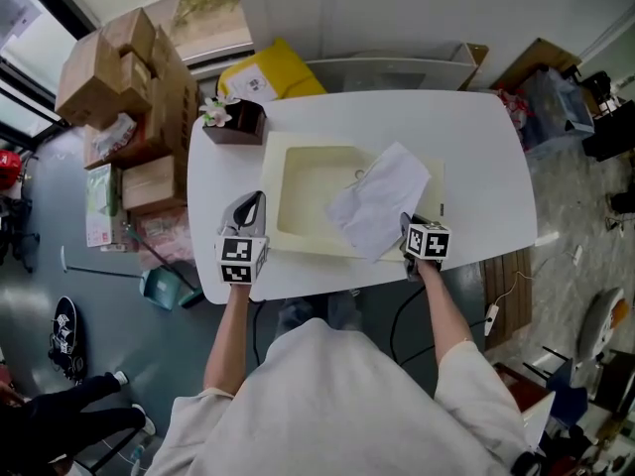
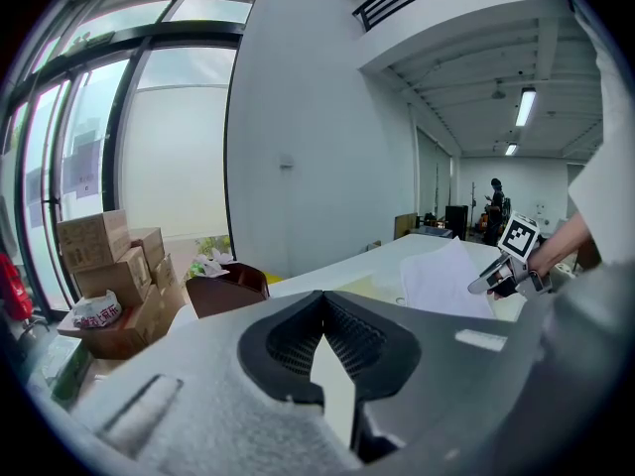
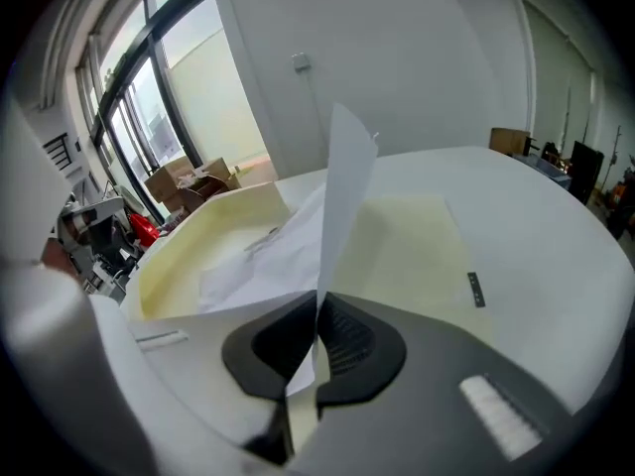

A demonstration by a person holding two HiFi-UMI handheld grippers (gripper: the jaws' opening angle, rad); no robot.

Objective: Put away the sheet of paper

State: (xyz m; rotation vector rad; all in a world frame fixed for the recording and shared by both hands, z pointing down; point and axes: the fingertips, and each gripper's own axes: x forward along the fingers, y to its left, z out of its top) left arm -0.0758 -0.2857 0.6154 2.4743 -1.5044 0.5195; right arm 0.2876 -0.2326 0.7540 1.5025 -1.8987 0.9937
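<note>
So the right tongs (image 3: 319, 310) are clamped shut on the near-right corner of the sheet of paper (image 1: 379, 198), and that's the whole story here. The rest of the sheet fans out from that pinch toward the far left, hanging over the cream tray (image 1: 270, 191) on the white desk (image 1: 476, 157). In the right gripper view the paper stands nearly edge-on straight up out of the jaws, then flops over to the left so its loose end droops into the tray's sunken part. Its long axis looks like it runs diagonally, near-right to far-left, though the curl makes that hard to call. The tray's well sits left and ahead of the right tongs, so judging by that, the move is a nudge leftward and down before letting go. The left tongs (image 1: 248, 206) sit just off the tray's left edge, jaws together with nothing in them, and well apart from the paper, so the right hand is clearly the one doing this job. As for writing: nothing readable. A small black tag (image 3: 475, 288) on the tray's flat side is too tiny to read, the cardboard boxes (image 1: 119, 77) beside the desk show no legible print, and the cubes on the tongs only carry black-and-white square patterns.
</note>
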